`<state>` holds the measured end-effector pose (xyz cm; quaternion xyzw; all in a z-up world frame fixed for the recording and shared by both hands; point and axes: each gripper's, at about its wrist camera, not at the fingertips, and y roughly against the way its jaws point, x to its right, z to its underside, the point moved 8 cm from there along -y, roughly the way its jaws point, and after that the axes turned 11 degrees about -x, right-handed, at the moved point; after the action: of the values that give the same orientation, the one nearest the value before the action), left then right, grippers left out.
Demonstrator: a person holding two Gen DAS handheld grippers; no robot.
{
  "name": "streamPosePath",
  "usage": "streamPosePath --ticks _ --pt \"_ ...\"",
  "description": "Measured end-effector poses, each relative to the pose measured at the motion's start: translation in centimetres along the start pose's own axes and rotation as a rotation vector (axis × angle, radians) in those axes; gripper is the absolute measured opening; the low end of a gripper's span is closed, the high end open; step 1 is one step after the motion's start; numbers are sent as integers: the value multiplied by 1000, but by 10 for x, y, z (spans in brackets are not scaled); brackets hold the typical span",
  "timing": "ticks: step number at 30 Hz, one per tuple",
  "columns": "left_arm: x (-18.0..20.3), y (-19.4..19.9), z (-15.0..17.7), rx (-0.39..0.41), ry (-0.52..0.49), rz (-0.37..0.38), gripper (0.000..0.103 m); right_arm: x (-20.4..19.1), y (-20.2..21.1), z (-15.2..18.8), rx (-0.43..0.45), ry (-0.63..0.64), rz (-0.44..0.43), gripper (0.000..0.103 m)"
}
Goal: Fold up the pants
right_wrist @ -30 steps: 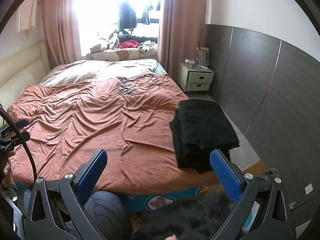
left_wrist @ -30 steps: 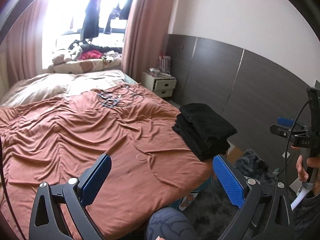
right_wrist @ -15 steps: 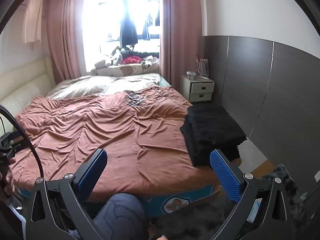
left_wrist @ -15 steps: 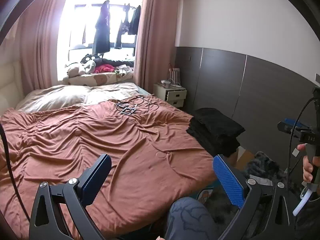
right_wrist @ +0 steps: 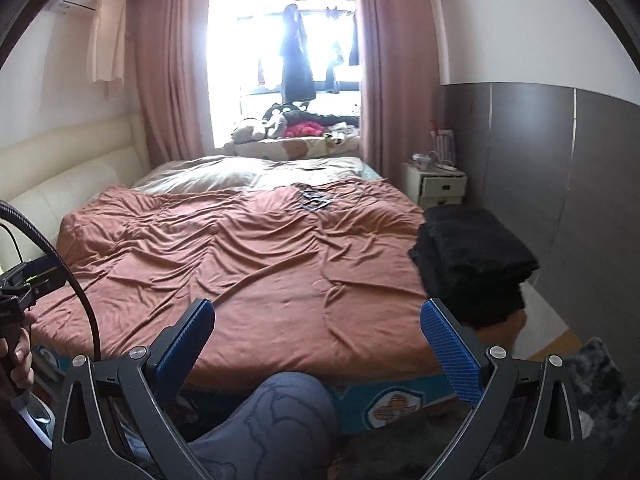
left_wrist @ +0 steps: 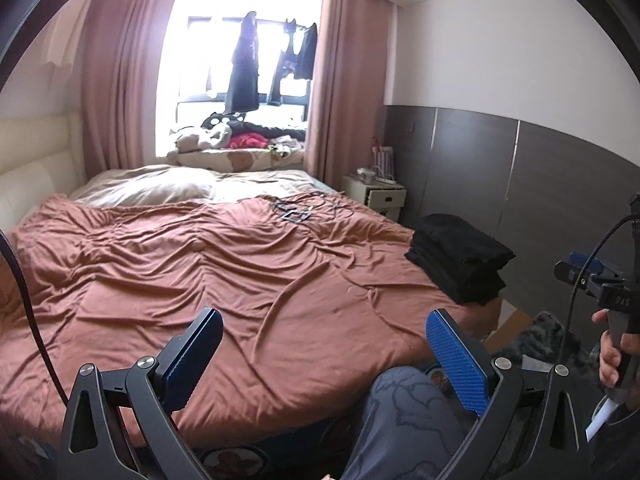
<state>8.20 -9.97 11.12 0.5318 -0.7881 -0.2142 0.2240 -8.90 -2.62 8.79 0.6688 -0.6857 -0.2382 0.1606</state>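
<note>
A stack of folded black pants (left_wrist: pixel 460 262) (right_wrist: pixel 474 262) lies at the right near corner of the bed, on the rust-brown cover (left_wrist: pixel 224 280) (right_wrist: pixel 256 264). My left gripper (left_wrist: pixel 320 354) is open and held off the bed's near edge, nothing between its blue pads. My right gripper (right_wrist: pixel 316 342) is open too, also back from the near edge, with the black stack just beyond its right finger (right_wrist: pixel 450 350). In the left wrist view the right gripper's body and the hand holding it (left_wrist: pixel 612 356) show at the right edge.
A person's knee in patterned grey trousers (left_wrist: pixel 400 416) (right_wrist: pixel 272 420) sits between the grippers and the bed. Dark cables and small frames (left_wrist: pixel 298 212) lie on the far part of the cover. A white nightstand (right_wrist: pixel 436 186) stands by the dark wall panels. A dark rug (right_wrist: pixel 600 384) covers the floor right.
Both grippers have pulled back from the bed and tilted up, so the window and ceiling show more. The black stack has stayed where it lay.
</note>
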Motion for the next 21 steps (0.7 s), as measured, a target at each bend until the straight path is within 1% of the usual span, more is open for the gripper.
streamPosePath --ticks 3,7,11,14,18,21 --pt "-6 2 11 4 9 -27 103 -5 -11 10 -5 -4 -26 103" --pt "-17 6 24 29 22 -83 103 -9 -24 21 -13 -6 -52 103" --pt "-28 2 41 14 40 -105 103 -8 -30 31 -28 -42 -69 103" --pt "-32 -3 53 -4 42 -109 103 -6 -32 39 -40 -76 -69 103" --pt "-31 -13 67 -23 40 -106 103 1 -35 50 -50 -96 -38 103" --pt "-28 -20 73 -27 52 -96 103 -2 -30 56 -37 -95 -30 103"
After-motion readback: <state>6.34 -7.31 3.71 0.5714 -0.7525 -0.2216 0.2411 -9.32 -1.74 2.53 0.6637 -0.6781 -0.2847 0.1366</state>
